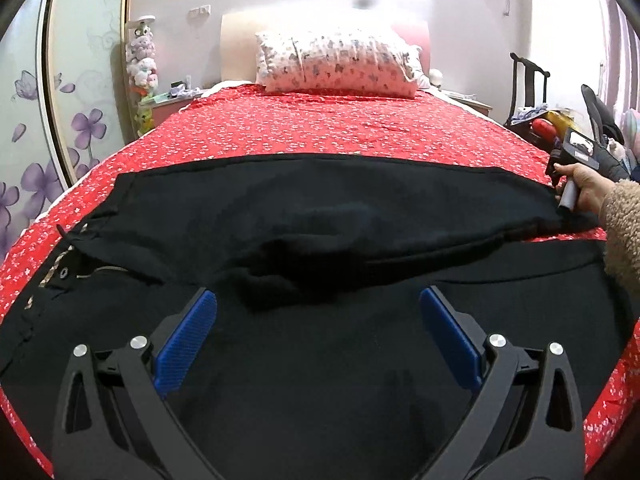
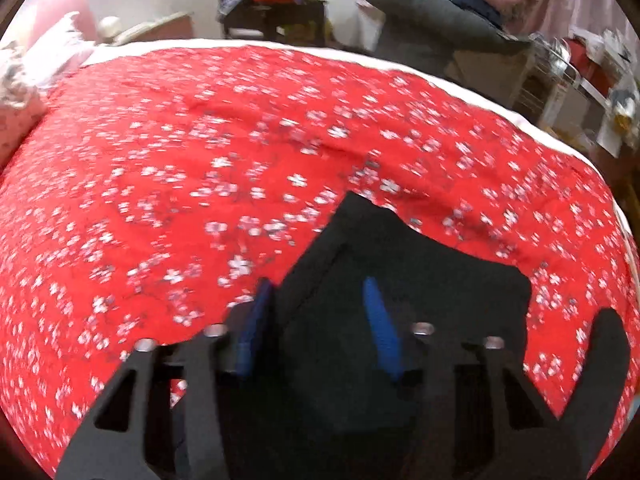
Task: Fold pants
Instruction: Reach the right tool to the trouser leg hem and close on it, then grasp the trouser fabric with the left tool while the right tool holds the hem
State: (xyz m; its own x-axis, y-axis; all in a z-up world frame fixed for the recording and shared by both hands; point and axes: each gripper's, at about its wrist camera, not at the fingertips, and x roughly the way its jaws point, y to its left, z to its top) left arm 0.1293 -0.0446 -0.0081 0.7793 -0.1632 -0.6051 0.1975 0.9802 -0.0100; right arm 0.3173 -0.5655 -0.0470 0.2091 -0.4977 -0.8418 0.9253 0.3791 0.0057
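Left fingers [image 1: 188,332] spread wide above pants [image 1: 320,216]; right fingers [image 2: 378,328] clamp pants hem [image 2: 400,248].

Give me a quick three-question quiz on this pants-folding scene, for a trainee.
1. True or false: the left tool is shut on the pants.
2. Fill in: the bedcover under the pants is ____ with white flowers.
3. The pillow lies: A) on the pants; B) at the bedcover's far end; C) on the floor.
Key: 1 false, its fingers are wide apart; 2 red; 3 B.
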